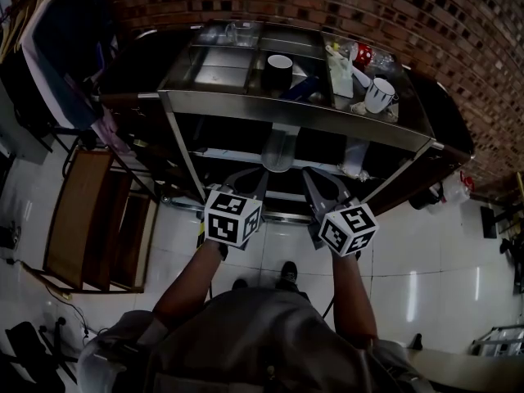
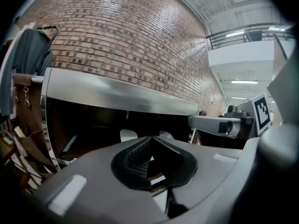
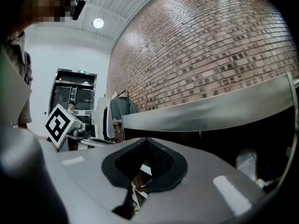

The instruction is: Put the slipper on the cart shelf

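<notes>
the stainless steel cart (image 1: 295,109), with a tray top and a lower shelf, is standing against the red brick wall (image 1: 368,6). both tongs are hovering roughly level at its open front, likely because that is the way in to the shelf. the left gripper (image 2: 150,139) is clenching tip to tip on nothing. the right gripper (image 3: 147,140) is looking the same, pinched and empty. a pale rounded thing (image 1: 278,150) is lying on the lower shelf ahead of and between the tongs, apart from both. it is probably the slipper, but too dim to confirm.
</notes>
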`<state>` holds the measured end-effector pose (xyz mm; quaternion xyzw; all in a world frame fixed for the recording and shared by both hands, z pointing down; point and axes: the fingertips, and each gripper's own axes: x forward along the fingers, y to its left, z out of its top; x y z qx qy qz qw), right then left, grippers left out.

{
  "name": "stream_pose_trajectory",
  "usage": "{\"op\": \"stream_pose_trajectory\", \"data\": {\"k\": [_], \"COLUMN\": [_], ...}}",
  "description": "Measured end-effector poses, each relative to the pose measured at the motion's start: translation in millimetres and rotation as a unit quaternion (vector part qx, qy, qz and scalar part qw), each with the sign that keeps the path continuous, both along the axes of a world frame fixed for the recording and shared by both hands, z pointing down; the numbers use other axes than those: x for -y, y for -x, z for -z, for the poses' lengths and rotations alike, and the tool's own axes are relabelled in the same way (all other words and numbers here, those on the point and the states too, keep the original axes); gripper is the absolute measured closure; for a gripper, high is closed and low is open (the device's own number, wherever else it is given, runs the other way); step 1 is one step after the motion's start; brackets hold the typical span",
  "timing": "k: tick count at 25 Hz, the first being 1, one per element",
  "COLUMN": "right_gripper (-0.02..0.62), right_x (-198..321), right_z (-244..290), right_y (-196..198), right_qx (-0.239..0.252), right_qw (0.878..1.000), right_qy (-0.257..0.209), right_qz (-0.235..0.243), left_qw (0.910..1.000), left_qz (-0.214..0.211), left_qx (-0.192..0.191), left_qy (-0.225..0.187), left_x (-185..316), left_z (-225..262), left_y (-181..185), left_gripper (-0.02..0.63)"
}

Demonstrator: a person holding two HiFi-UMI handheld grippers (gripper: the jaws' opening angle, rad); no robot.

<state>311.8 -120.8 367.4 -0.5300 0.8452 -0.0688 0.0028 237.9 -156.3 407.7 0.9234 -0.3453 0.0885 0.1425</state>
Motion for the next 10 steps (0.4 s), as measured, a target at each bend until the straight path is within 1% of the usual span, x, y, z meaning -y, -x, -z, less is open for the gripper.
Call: {"op": "stream_pose_trajectory", "data": {"k": [10], "right_gripper": [0.597], "right_x": [8.3], "right_z": [8.3], "right_y": [-4.9], "right_qx": [-0.005], "right_qw": [1.0], "right_qy": [-0.006], "right_qz": [0.005], "left_qw": [1.0], "left_qz": [-0.006], "left_qx": [0.0], "left_qy": [-0.001], "left_x": [5.1], "left_z": [3.3], "left_y": [-10.4], "left_gripper": [0.598]}}
